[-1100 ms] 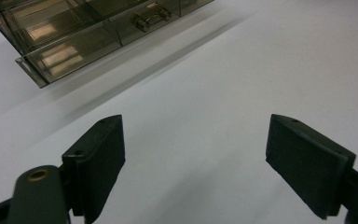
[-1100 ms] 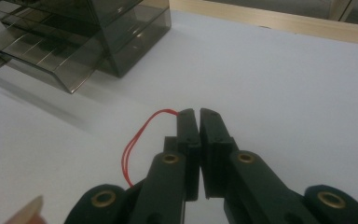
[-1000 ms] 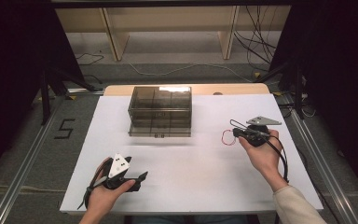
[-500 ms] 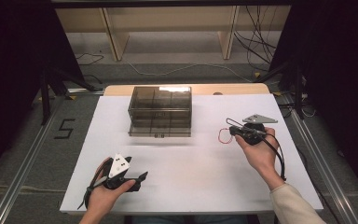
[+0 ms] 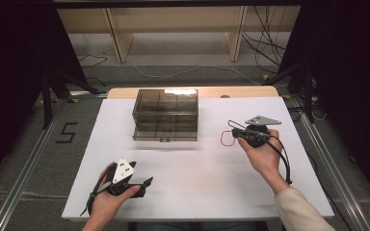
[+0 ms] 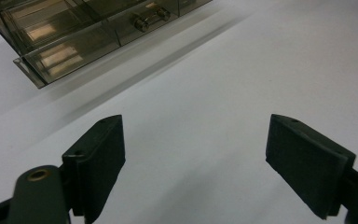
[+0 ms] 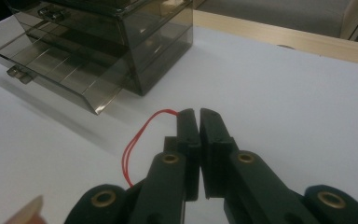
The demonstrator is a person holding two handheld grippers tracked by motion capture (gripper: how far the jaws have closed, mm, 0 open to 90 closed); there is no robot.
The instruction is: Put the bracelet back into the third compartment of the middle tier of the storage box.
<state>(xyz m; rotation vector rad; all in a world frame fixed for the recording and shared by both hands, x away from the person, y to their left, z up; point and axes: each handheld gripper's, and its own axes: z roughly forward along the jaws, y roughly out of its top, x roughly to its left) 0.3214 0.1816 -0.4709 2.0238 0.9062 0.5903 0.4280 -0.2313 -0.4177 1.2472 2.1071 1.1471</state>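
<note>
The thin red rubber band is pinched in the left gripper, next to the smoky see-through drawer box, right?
Not quite. The thin red rubber band is pinched in the right gripper, not the left. The right gripper view shows its jaws shut on the band, next to the smoky see-through drawer box. The left gripper is open with nothing in it.

The left tongs (image 5: 147,182) and right tongs (image 5: 231,126) are built of matte black plastic, each topped by a grey three-cornered plate. Brass-coloured rivets are set into the black jaw arms. A black cable is trailed from each. A cream sleeve (image 5: 302,211) is worn on the right arm.
</note>
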